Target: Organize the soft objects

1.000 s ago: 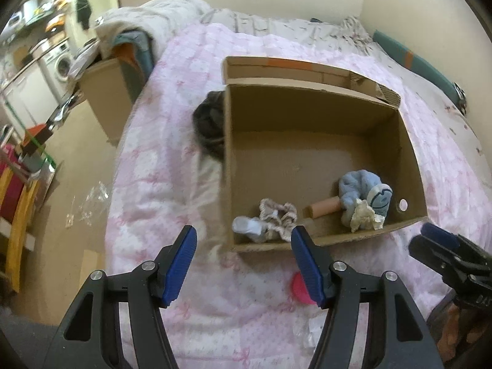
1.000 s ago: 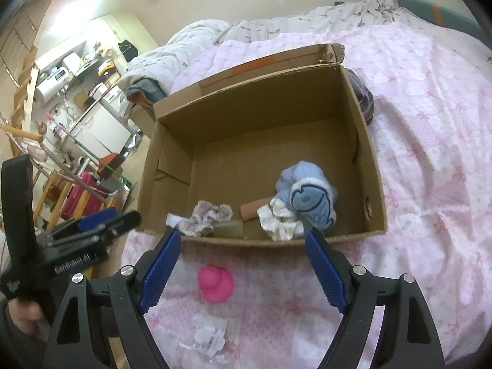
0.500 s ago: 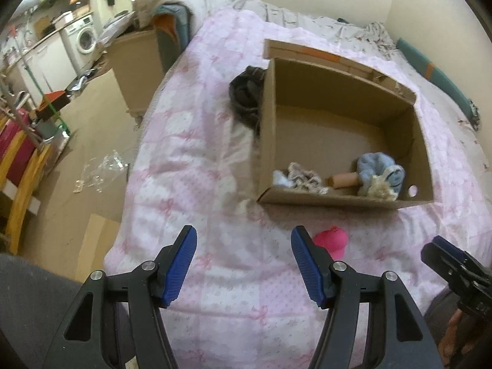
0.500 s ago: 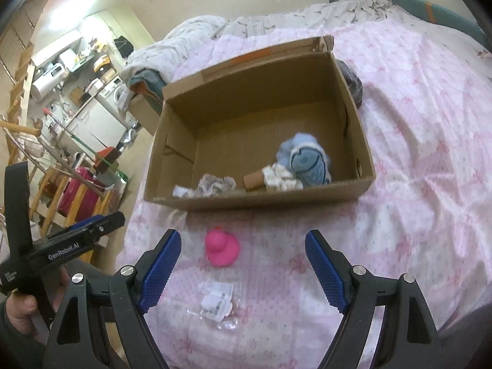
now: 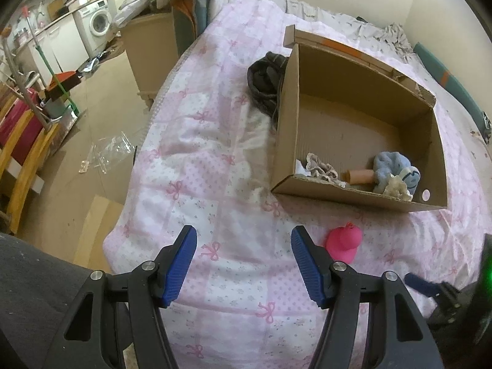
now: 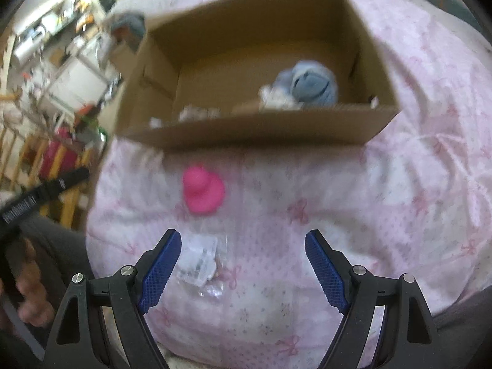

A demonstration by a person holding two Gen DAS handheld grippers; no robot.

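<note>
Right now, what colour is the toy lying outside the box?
Bright pink toy; clearest in left wrist view.

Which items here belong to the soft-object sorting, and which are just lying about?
Job items:
cardboard box
blue plush
patterned cloth
pink duck
left gripper and right gripper, jaws open, empty

Lying about:
dark garment
clear plastic packet
washing machine

The left wrist view is sharp and softly lit, bending at its dark round edges. The right wrist view is smeared with blur, with bright glare top left.
</note>
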